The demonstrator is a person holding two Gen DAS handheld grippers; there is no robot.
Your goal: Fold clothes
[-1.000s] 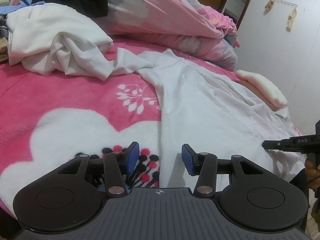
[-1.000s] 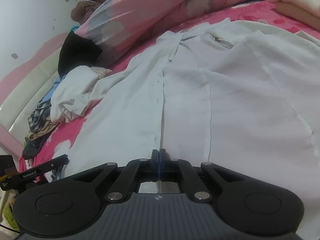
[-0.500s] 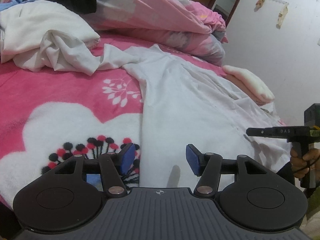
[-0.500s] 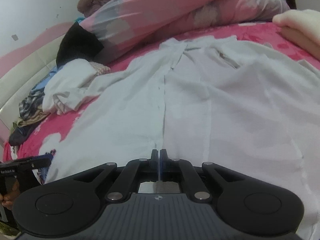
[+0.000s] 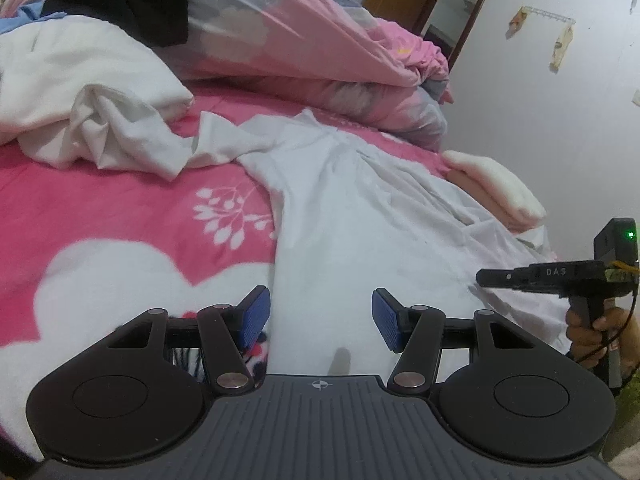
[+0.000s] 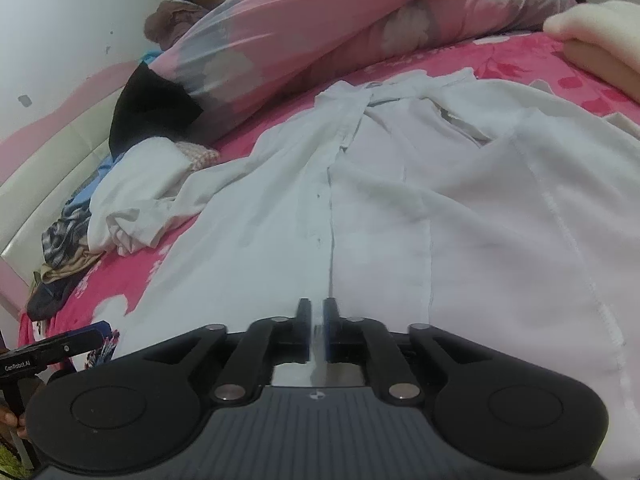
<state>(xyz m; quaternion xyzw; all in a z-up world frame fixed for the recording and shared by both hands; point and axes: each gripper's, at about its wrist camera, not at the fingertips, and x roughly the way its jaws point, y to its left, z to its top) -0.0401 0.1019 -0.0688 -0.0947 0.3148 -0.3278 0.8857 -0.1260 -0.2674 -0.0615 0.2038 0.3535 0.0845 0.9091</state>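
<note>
A white shirt (image 5: 360, 216) lies spread front-up on the bed (image 5: 120, 208), collar toward the far duvet (image 5: 280, 40), hem toward both grippers, so its long axis runs straight away from them. The left gripper (image 5: 320, 320) hangs at the hem's left corner with its jaws wide apart and nothing between them; cloth lies just ahead and below. The right gripper (image 6: 316, 320) sits on the button placket near the hem, its jaws nearly together with a thin strip of white fabric showing in the slit, though whether it is truly pinched I cannot tell. The right side panel already lies doubled inward over the front, its seam running alongside the placket. The left side lies flat, its sleeve trailing out toward a crumpled white heap (image 5: 100, 120), touching it. That heap and a folded cream towel (image 5: 496, 188) flank the shirt closely; the heap could snag the sleeve when that side is drawn in.
</note>
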